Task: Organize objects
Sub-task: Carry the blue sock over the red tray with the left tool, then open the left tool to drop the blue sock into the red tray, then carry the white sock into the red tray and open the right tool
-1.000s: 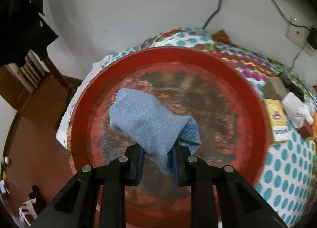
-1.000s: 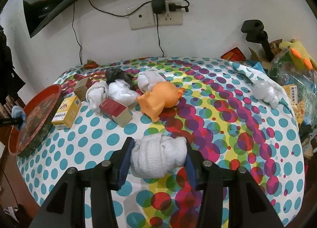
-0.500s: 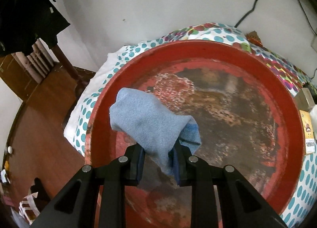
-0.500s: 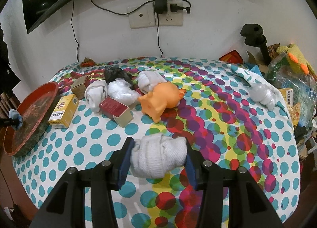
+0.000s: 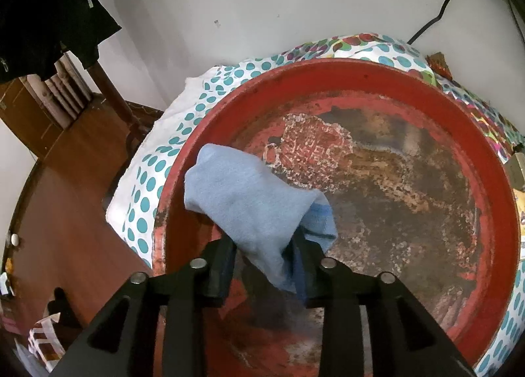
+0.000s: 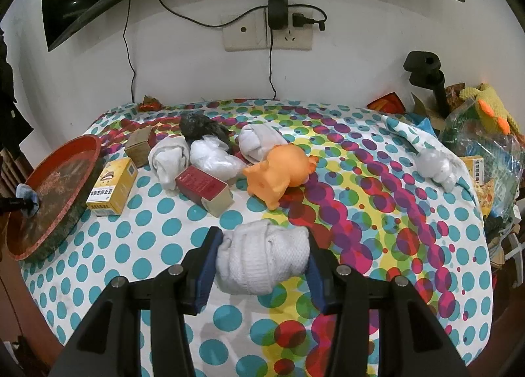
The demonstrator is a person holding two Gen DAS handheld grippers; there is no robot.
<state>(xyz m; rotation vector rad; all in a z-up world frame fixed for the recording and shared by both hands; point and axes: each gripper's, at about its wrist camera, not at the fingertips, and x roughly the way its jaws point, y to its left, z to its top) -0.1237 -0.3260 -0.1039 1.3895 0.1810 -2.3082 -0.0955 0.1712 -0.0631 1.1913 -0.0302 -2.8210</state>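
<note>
A light blue sock (image 5: 249, 200) hangs between the jaws of my left gripper (image 5: 265, 262), just above the left part of a worn red round tray (image 5: 328, 72). The jaws are opening: the sock still leans on the right pad, and a gap shows beside the left pad. From the right wrist view the same tray (image 6: 82, 144) sits at the table's left edge with the blue sock (image 6: 24, 190) over it. My right gripper (image 6: 261, 265) is shut on a rolled white sock (image 6: 259, 249), held low over the dotted tablecloth (image 6: 164, 213).
Between tray and right gripper lie a yellow box (image 6: 111, 187), a red box (image 6: 203, 187), a brown box (image 6: 139, 146), other white sock rolls (image 6: 169, 160), a black bundle (image 6: 200, 124) and an orange toy pig (image 6: 279, 177). Bags and clutter crowd the right edge. A wooden floor (image 5: 65, 213) lies below the tray's left side.
The left gripper moved left and down over the tray, and its jaws have widened around the blue sock. The right gripper kept still with the white sock.
</note>
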